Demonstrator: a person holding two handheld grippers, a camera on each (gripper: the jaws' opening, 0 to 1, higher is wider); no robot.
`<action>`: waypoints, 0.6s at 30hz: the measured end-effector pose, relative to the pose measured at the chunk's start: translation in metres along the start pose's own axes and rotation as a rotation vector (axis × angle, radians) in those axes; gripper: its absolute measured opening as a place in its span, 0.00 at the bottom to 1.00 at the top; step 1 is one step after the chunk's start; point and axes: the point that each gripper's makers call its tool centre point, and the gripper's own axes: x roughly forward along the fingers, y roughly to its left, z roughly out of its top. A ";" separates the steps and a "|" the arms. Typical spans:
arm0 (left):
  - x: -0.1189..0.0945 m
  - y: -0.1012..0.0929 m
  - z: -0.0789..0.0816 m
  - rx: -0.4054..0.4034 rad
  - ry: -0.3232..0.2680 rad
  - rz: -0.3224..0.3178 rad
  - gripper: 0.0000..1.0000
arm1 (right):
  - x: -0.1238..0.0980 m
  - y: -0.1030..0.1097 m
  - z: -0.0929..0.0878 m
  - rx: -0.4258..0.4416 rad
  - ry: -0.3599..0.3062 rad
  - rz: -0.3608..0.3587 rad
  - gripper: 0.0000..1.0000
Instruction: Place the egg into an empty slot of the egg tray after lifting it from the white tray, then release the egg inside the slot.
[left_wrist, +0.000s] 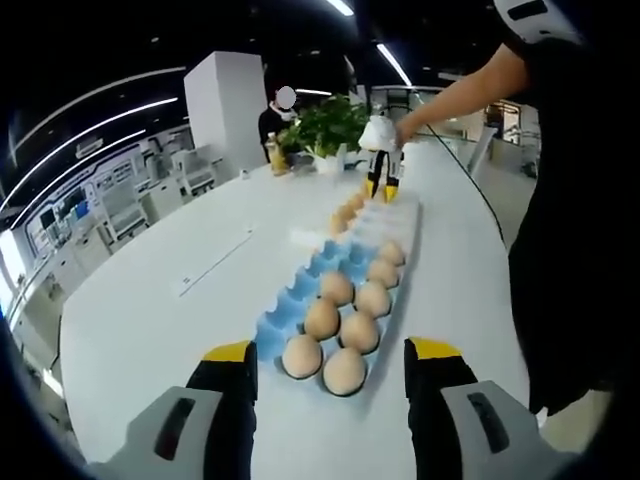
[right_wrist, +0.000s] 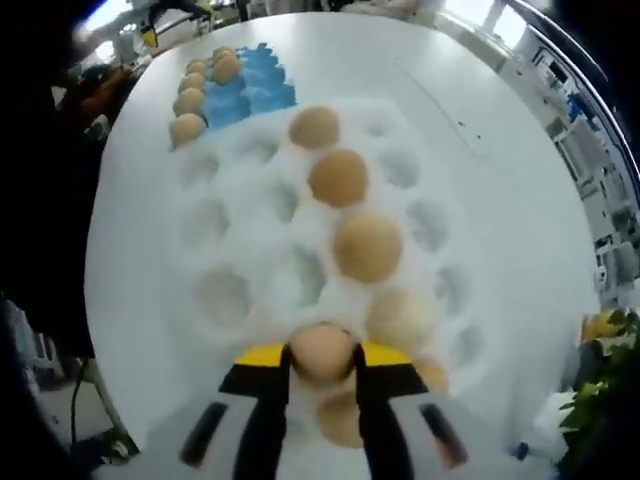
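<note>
My right gripper (right_wrist: 320, 362) is shut on a tan egg (right_wrist: 320, 350), held just above the near end of the white tray (right_wrist: 230, 230). A row of eggs (right_wrist: 366, 245) lies in that tray. Past it is the blue egg tray (right_wrist: 262, 88), with eggs along one side. In the left gripper view the blue egg tray (left_wrist: 290, 300) lies just ahead, holding several eggs (left_wrist: 322, 318) and with bare slots on its left side. My left gripper (left_wrist: 331, 350) stands open at its near end. Farther off, the right gripper (left_wrist: 383, 185) hangs over the white tray (left_wrist: 400, 215).
Both trays lie end to end on a long white table (left_wrist: 150, 310). A paper strip (left_wrist: 215, 262) lies to their left. A potted plant (left_wrist: 325, 125) and a bottle (left_wrist: 272, 155) stand at the far end, near a standing person (left_wrist: 272, 120). A person's arm (left_wrist: 470, 85) reaches in from the right.
</note>
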 end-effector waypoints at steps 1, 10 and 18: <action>0.000 0.001 0.000 -0.001 0.002 0.002 0.60 | 0.002 0.002 0.002 -0.014 0.014 0.012 0.27; -0.003 0.000 0.005 -0.011 -0.005 0.022 0.60 | 0.002 0.007 -0.001 -0.016 0.080 0.086 0.24; -0.005 0.002 0.002 -0.013 -0.004 0.030 0.60 | -0.040 0.002 0.004 -0.075 0.044 -0.022 0.24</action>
